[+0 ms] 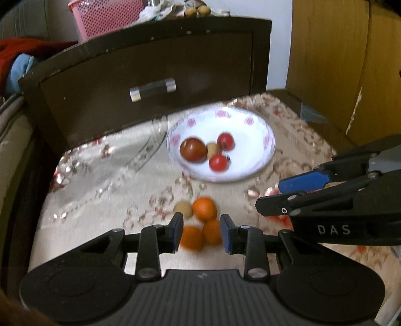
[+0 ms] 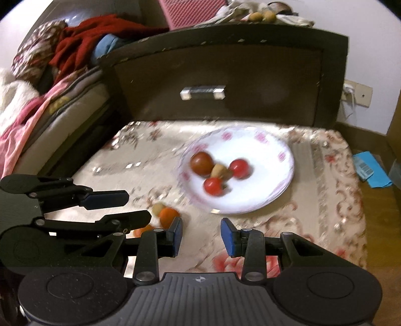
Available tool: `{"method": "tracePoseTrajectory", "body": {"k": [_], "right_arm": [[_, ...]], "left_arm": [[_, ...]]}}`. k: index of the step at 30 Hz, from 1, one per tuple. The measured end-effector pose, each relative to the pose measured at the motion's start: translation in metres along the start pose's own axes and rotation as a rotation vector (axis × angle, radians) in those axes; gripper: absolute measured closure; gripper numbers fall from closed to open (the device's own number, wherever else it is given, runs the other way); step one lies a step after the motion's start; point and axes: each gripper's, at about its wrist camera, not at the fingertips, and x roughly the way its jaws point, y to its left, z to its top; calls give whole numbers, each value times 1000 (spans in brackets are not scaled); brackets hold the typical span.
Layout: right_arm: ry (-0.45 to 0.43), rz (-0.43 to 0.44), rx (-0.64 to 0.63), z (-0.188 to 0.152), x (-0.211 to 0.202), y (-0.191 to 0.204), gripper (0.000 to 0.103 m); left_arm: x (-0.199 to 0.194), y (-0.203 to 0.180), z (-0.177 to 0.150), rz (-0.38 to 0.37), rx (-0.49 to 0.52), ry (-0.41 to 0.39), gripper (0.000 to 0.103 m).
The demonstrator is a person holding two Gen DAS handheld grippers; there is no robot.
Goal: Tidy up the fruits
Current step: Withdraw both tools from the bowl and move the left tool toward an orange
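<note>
A white plate (image 1: 253,160) with pink flowers holds a dark red tomato (image 1: 193,149), two small red tomatoes (image 1: 218,162) and a small beige fruit (image 1: 212,150). It also shows in the right wrist view (image 2: 265,190). Three oranges (image 1: 204,208) and a beige fruit (image 1: 182,209) lie on the patterned cloth in front of the plate. My left gripper (image 1: 201,232) is open with two of the oranges between its fingers. My right gripper (image 2: 201,234) is open and empty above the cloth, right of the oranges (image 2: 168,216). Both views are blurred.
A dark wooden drawer front (image 1: 150,75) with a metal handle stands behind the table. A pink basket (image 1: 105,17) sits on top of it. Bedding and red clothes (image 2: 75,42) lie at the left. A blue packet (image 2: 371,173) lies on the floor at the right.
</note>
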Motion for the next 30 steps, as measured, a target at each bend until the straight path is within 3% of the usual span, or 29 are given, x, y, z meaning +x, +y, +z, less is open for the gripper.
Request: {"method": "tracePoseTrajectory", "body": {"k": [7, 21, 25, 30], "right_arm": [[70, 33, -46, -14, 17, 18, 72], [152, 94, -106, -16, 51, 25, 72], [164, 110, -113, -13, 63, 27, 72], [167, 140, -128, -11, 72, 33, 63]], "left_arm": [[7, 9, -19, -9, 15, 55, 64], [27, 24, -28, -34, 22, 128, 63], [29, 26, -31, -67, 24, 140, 57], [33, 27, -33, -61, 42, 153, 56]]}}
